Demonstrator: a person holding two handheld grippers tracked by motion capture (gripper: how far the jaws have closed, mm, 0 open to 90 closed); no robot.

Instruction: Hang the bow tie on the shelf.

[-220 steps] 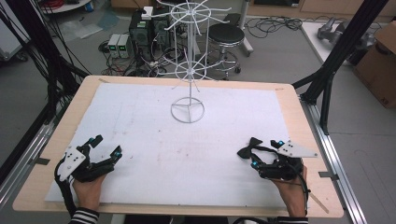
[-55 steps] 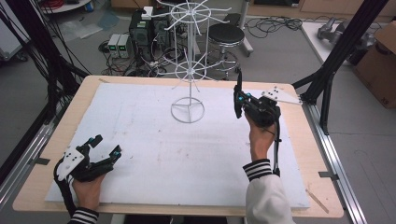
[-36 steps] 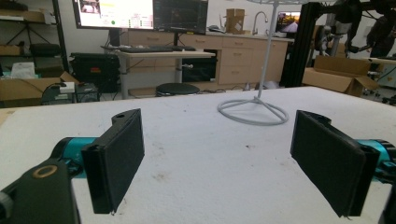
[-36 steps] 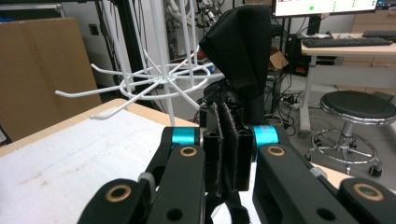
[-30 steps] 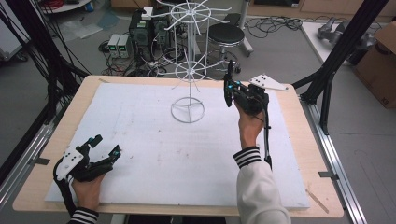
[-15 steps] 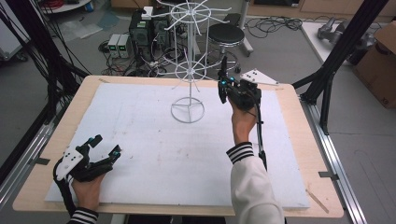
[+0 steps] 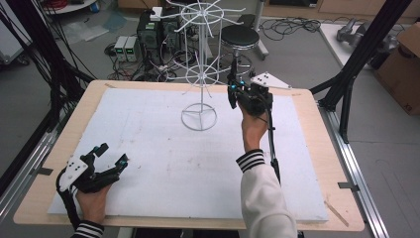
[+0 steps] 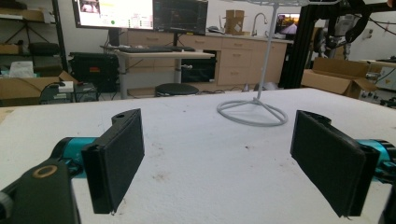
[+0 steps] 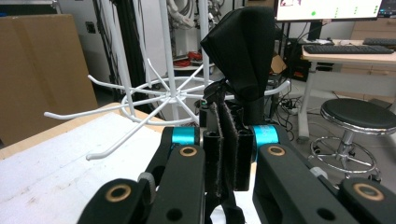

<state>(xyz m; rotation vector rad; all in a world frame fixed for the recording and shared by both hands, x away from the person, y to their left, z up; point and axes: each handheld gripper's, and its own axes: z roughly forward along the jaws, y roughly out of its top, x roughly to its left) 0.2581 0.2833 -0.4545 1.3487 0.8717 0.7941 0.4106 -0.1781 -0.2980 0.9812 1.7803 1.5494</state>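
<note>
A white wire rack [image 7: 199, 74] with hooked arms stands on its ring base [image 7: 199, 119] at the far middle of the white board [image 7: 163, 163]. My right gripper [image 7: 231, 91] is raised just right of the rack's lower ring of hooks [image 9: 154, 100]. Seen in the right gripper view, this gripper [image 9: 229, 140] is shut on a black fabric piece [image 9: 243, 51] that stands up above its jaws, level with the hooks. My left gripper [image 7: 106, 161] rests on the board at the near left. In the left gripper view it [image 8: 224, 158] stands open with nothing between its pads [image 8: 116, 158].
The board lies on a wooden table [image 7: 317, 148] framed by black struts [image 7: 356, 64]. Beyond the far edge are a stool [image 7: 240, 37], computer boxes [image 7: 148, 34] and cables on the floor. A cardboard box [image 7: 401, 69] sits at the far right.
My right hand rose from the near right edge of the table and went to the rack, drifting a little left in the last second. The left gripper has stayed put.
</note>
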